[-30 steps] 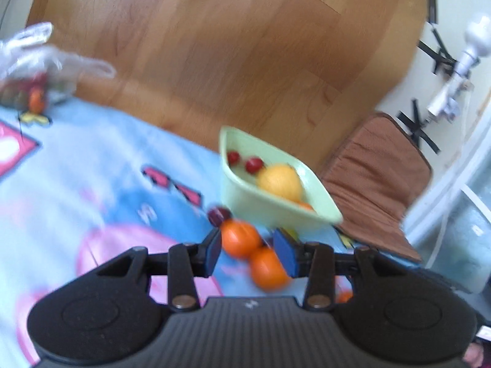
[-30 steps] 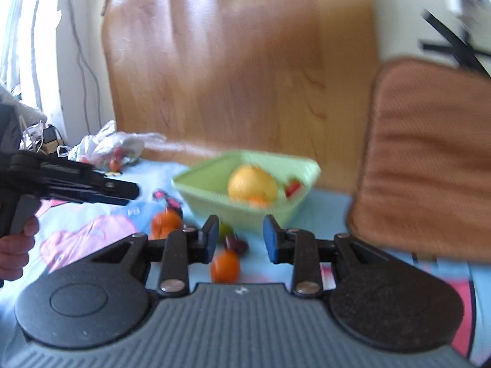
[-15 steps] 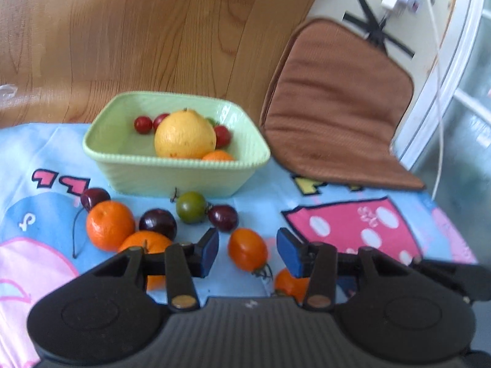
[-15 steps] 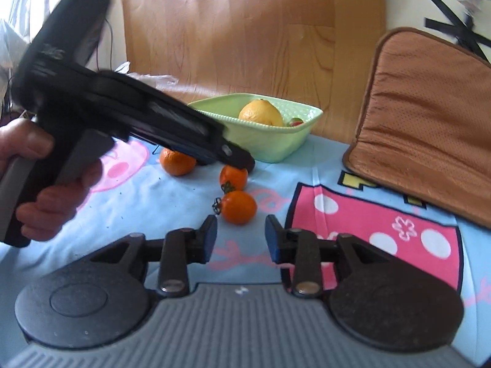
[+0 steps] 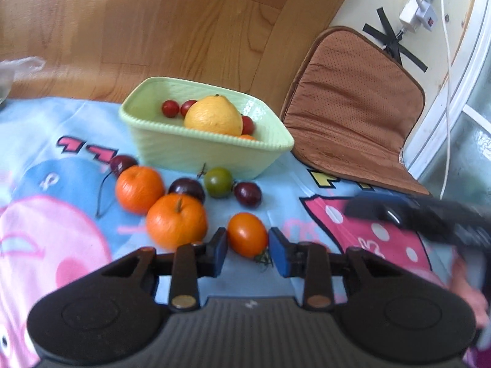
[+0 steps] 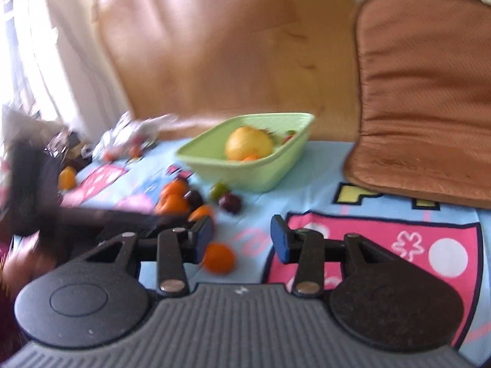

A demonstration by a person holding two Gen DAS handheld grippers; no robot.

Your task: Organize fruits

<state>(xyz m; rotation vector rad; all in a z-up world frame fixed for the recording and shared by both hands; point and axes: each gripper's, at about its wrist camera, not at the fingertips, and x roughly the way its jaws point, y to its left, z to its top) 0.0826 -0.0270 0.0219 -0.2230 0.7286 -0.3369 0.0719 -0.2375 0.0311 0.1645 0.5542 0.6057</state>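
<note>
A pale green bowl [image 5: 190,150] holds a big yellow citrus [image 5: 214,116] and small red tomatoes [image 5: 170,108]. In front of it on the cartoon cloth lie two oranges [image 5: 176,219], dark cherries [image 5: 248,194] and a green tomato [image 5: 218,182]. My left gripper [image 5: 248,251] is closing on an orange tomato [image 5: 247,234] that lies on the cloth; both pads sit against its sides. My right gripper [image 6: 242,239] is open, and a second orange tomato [image 6: 219,259] lies low between its jaws, close to the left finger and untouched.
A brown seat cushion [image 5: 353,107] leans against the wall at the right, a wooden board [image 5: 153,15] behind the bowl. A plastic bag with fruit [image 6: 132,144] and a yellow fruit [image 6: 67,178] lie far left. A socket strip with a cord [image 5: 417,9] hangs at the upper right.
My left gripper has come down onto the orange tomato and its jaws have narrowed around it. The right gripper's jaws have widened, and its view has swung and blurred.
</note>
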